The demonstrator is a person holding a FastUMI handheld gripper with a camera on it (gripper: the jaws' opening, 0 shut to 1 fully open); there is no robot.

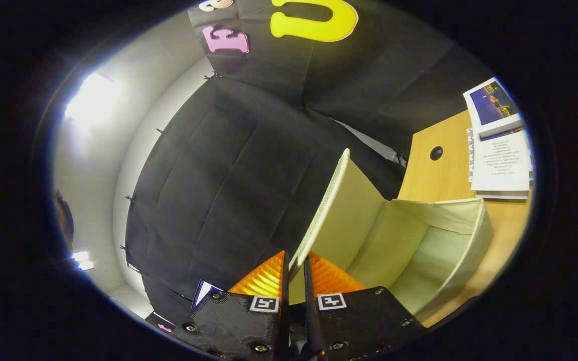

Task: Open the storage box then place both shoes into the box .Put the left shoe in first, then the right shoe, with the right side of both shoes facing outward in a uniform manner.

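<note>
Now we pinch the lid [326, 210] in the gripper [295, 265] | storage box [462, 250] open, empty | both shoes left.

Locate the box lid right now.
The pale fabric box lid stands raised, its edge pinched between the tool's fingers, hinged to the open cream fabric storage box on the wooden table.

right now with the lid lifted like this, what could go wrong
1. The hand-held gripper pinches only the thin edge of the lid, so the lid could slip free and fall shut over the storage box.
2. The box is soft-walled and sits on the wooden table; pulling the lid further may tip or drag it.
3. The papers lie just behind and could get shoved.
</note>
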